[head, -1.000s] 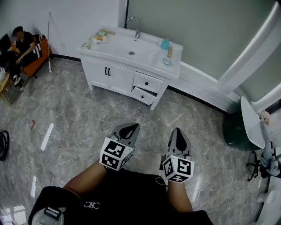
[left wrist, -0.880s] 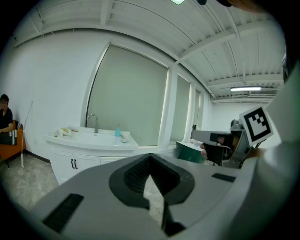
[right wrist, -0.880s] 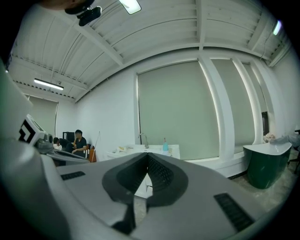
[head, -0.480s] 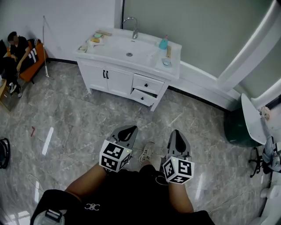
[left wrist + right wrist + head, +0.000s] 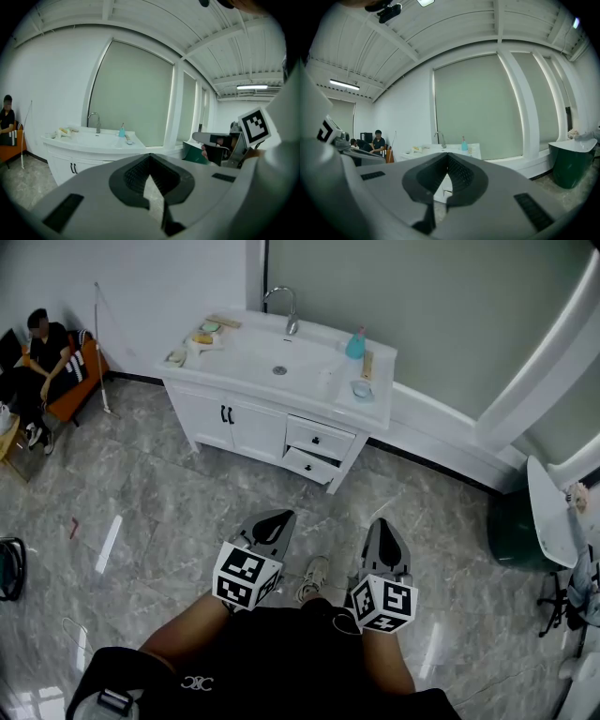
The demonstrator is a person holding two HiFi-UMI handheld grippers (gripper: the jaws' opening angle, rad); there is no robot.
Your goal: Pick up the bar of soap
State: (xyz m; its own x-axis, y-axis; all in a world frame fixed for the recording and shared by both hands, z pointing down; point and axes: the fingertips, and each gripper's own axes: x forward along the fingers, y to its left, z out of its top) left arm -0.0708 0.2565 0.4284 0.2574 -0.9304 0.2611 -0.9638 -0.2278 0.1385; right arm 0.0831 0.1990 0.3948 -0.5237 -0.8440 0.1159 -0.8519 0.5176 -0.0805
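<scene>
A white vanity (image 5: pixel 246 371) with a basin and faucet (image 5: pixel 285 309) stands far ahead across the floor. Small items lie at its left end, among them a yellow-orange block (image 5: pixel 202 337) and a green one (image 5: pixel 212 326); they are too small to tell which is the soap. A blue bottle (image 5: pixel 354 343) and a small dish (image 5: pixel 361 388) sit on the right side. My left gripper (image 5: pixel 278 518) and right gripper (image 5: pixel 380 526) are held low near my body, both shut and empty, far from the vanity. The vanity (image 5: pixel 89 139) also shows in the left gripper view, and the blue bottle (image 5: pixel 464 146) in the right gripper view.
A vanity drawer (image 5: pixel 308 465) hangs partly open. A person (image 5: pixel 37 357) sits on an orange seat at far left. A dark green bin (image 5: pixel 514 531) and a white fixture (image 5: pixel 548 512) stand at the right. Grey marble floor lies between me and the vanity.
The view has shifted slightly, and a shoe now shows between the grippers. Both grippers stay shut in the same place before my body.
</scene>
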